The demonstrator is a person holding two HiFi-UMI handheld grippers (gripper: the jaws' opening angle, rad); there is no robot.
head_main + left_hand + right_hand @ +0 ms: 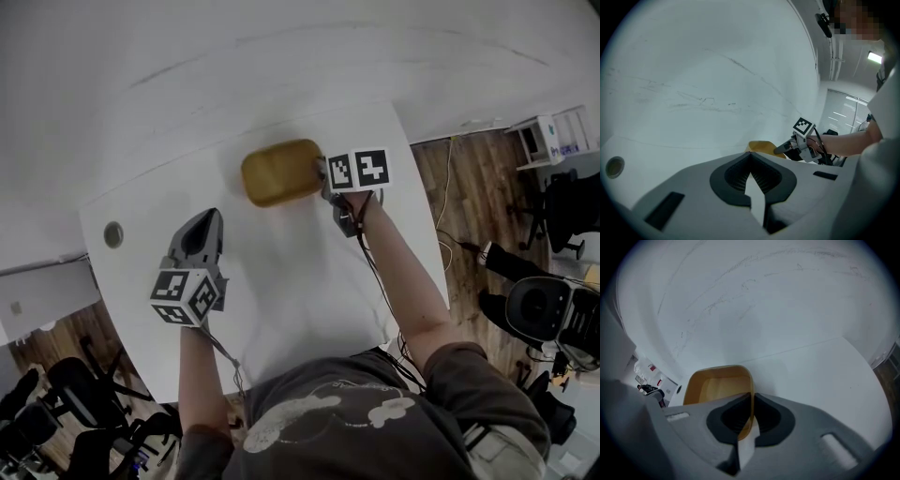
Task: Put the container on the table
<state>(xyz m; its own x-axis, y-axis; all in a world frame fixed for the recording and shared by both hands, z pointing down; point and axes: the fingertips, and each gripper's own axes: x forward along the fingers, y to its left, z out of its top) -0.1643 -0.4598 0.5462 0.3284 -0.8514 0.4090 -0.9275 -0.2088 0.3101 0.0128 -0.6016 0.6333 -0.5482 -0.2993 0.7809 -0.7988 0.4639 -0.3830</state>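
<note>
A yellow open container (278, 172) is at the far side of the white table (300, 281), close to the wall. My right gripper (322, 174) is shut on its right rim; in the right gripper view the thin yellow wall (717, 385) runs between the pads at the right gripper (752, 398). I cannot tell whether its base touches the table. My left gripper (202, 232) hovers over the table's left half, shut and empty, well short of the container. In the left gripper view the container (761, 146) and the right gripper (785, 148) show beyond the left gripper (751, 155).
A round cable hole (113, 234) sits near the table's left edge. A white wall rises right behind the table. Office chairs (548, 309) stand on the wood floor to the right and at the lower left (56, 403). A white cabinet (548, 136) is at far right.
</note>
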